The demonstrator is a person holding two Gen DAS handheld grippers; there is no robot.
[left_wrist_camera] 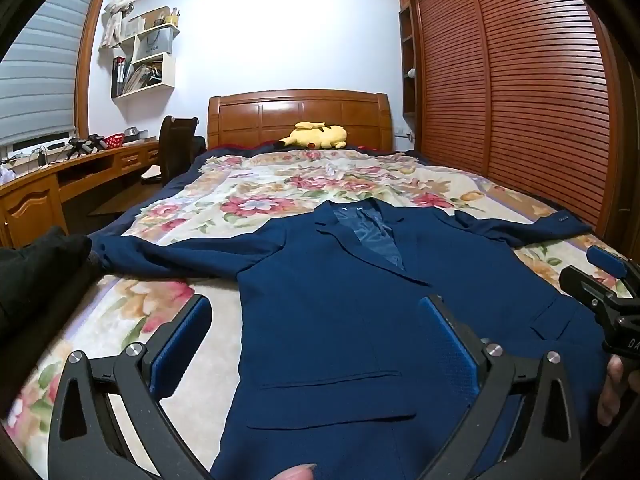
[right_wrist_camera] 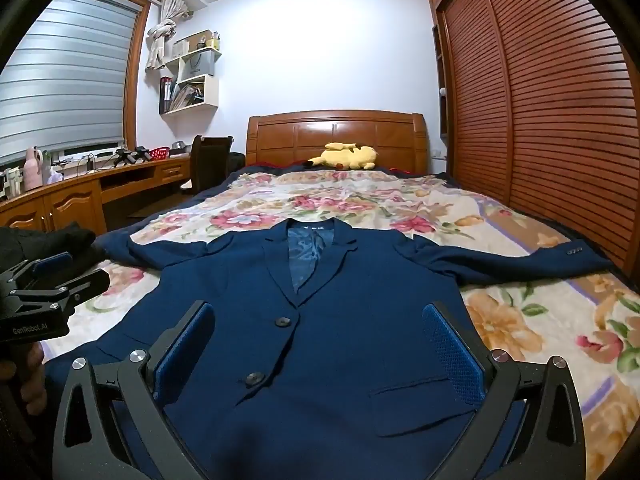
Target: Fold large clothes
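A navy blue suit jacket [left_wrist_camera: 340, 300] lies flat, front side up, on the floral bedspread [left_wrist_camera: 248, 196], with both sleeves spread out sideways. It also shows in the right wrist view [right_wrist_camera: 340, 320] with two buttons down its front. My left gripper [left_wrist_camera: 316, 316] is open and empty above the jacket's left half. My right gripper [right_wrist_camera: 320, 320] is open and empty above the jacket's middle. The right gripper shows at the right edge of the left wrist view [left_wrist_camera: 600, 280]; the left gripper shows at the left edge of the right wrist view [right_wrist_camera: 52, 280].
A yellow plush toy [left_wrist_camera: 316, 136] lies at the wooden headboard [left_wrist_camera: 300, 116]. A wooden desk [left_wrist_camera: 60, 176] and dark chair [left_wrist_camera: 176, 144] stand left of the bed. A slatted wardrobe [left_wrist_camera: 520, 80] runs along the right. A dark garment [left_wrist_camera: 36, 264] lies at the bed's left edge.
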